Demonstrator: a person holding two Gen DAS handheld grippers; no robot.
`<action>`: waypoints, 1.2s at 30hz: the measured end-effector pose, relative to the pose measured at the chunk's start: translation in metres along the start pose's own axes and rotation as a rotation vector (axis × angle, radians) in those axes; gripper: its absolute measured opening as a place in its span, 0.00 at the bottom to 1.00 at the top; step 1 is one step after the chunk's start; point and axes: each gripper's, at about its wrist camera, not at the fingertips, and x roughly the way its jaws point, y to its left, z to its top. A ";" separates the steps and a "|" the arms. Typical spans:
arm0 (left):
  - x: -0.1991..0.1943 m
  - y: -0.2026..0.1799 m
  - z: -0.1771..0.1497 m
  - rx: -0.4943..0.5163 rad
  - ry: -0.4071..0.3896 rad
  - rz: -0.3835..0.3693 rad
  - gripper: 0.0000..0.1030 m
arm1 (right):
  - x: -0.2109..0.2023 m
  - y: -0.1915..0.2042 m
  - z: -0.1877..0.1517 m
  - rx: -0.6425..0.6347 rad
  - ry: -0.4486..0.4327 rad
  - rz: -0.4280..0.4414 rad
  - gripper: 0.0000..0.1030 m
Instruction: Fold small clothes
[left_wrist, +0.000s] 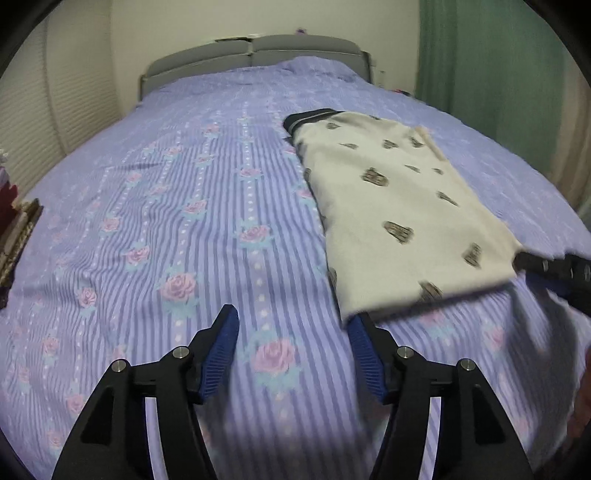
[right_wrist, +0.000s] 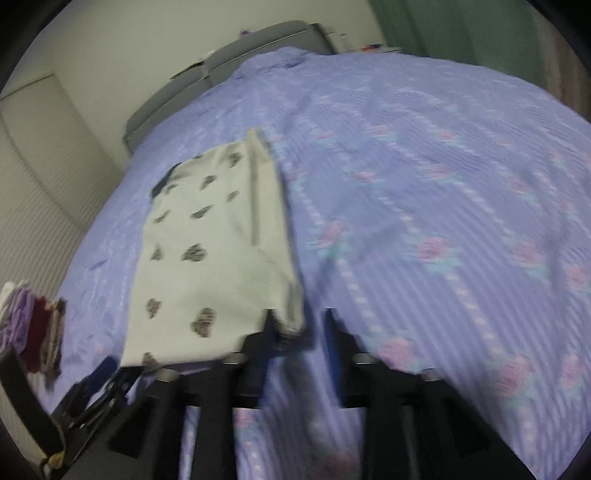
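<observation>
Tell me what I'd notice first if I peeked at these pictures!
First, the big bed with its purple striped, rose-patterned cover, filling nearly everything. Next, the white garment with dark patches, lying flat on the bed's right side. Then the left tongs, open at its near corner, and the right tongs at the other near corner.

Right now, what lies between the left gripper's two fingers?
Only striped floral bedsheet shows inside the left gripper in the left wrist view; the cream garment meets its right fingertip.

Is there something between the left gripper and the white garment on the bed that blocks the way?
Nothing visible blocks it. The left gripper is open above the bedsheet, and the near edge of the white garment lies just past its right finger. Only bare sheet lies between.
</observation>
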 end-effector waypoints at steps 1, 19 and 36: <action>-0.008 0.003 0.001 0.003 -0.010 -0.019 0.59 | -0.008 -0.001 0.000 0.003 -0.028 -0.007 0.44; 0.065 0.076 0.133 -0.071 0.065 -0.406 0.64 | -0.031 0.013 0.019 0.192 -0.184 0.015 0.66; 0.073 0.040 0.125 0.159 0.070 -0.477 0.67 | 0.026 0.015 -0.038 0.416 -0.185 0.227 0.87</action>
